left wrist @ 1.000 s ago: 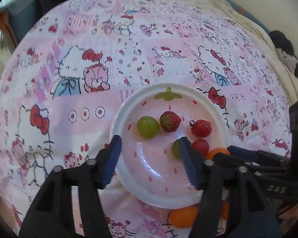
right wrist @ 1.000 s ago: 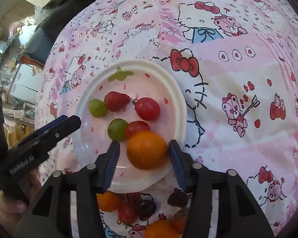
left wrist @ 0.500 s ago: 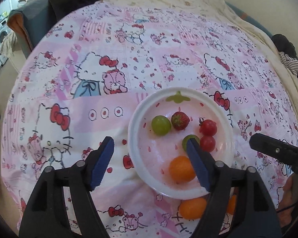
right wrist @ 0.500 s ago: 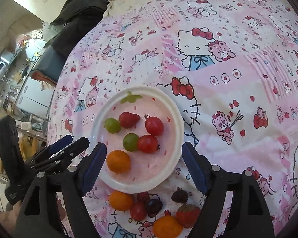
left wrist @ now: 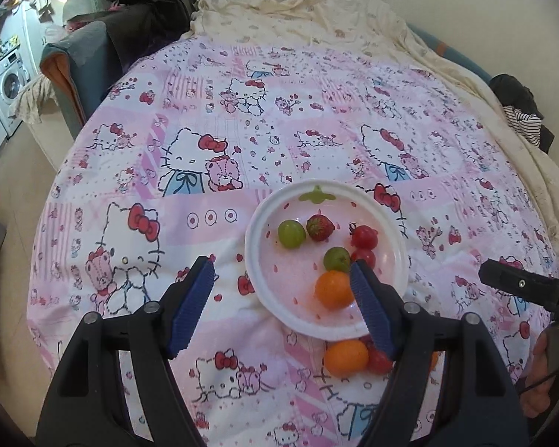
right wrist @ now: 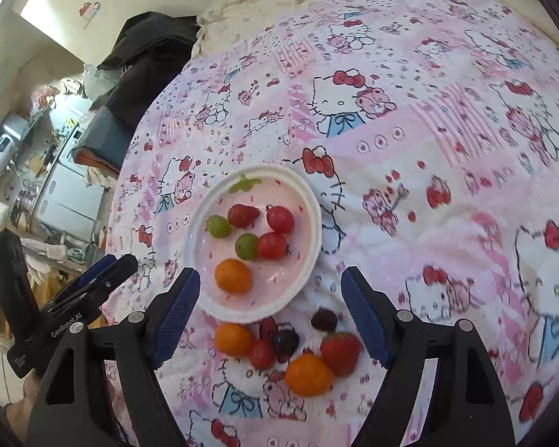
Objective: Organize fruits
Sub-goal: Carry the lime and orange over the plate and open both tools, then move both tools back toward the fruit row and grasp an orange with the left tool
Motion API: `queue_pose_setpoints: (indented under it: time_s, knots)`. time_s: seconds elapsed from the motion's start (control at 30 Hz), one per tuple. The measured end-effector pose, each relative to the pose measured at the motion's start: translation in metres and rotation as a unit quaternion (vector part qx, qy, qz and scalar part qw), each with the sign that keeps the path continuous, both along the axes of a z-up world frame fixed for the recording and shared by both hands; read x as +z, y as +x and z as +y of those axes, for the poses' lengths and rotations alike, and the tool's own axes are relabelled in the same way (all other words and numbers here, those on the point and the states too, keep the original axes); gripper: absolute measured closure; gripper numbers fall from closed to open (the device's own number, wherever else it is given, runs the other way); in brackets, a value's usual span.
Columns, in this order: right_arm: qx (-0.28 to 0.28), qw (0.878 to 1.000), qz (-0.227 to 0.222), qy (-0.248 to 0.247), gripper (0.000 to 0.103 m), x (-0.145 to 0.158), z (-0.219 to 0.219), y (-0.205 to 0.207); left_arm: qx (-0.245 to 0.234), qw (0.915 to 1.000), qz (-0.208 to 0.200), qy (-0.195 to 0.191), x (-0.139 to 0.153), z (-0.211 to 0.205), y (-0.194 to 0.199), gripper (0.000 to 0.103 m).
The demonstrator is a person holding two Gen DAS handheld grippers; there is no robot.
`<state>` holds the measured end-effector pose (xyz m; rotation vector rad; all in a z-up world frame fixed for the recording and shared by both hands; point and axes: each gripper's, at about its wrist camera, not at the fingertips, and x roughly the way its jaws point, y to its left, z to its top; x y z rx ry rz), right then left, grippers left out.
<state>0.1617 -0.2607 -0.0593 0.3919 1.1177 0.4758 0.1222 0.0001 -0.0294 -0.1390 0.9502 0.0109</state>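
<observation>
Both the left claw [left wrist: 281, 303] and right claw [right wrist: 268, 311] gape wide, holding nothing, above the plate [right wrist: 309, 201] just ahead.

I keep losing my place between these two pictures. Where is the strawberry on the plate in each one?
Left wrist view: the strawberry lies at the plate's far side, right of a green grape.
Right wrist view: the same strawberry lies left of centre, between a green grape and a tomato.
Shared landmark: the green leaf mark on the plate's far rim.
</observation>
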Motion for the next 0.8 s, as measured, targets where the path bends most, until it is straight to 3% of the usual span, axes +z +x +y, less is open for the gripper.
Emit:
queue_pose_setpoints:
  time_s: [0.33,0.6,0.8]
  knots:
    - [-0.028,0.999,0.022,0.011,0.022,-0.003,-0.022,-0.039,0.011,0.9998,0.011,-0.015,-0.006,0.002,-0.030,0.031]
    - [-0.041,0.999,0.035,-0.007,0.022,-0.014,-0.030,-0.050,0.013,0.9994,0.027,-0.016,-0.020,-0.002,-0.043,0.031]
    - [-0.065,0.996,0.056,-0.003,0.022,-0.023,-0.038,-0.047,-0.022,0.9965,0.075,-0.030,-0.046,-0.017,-0.040,0.031]
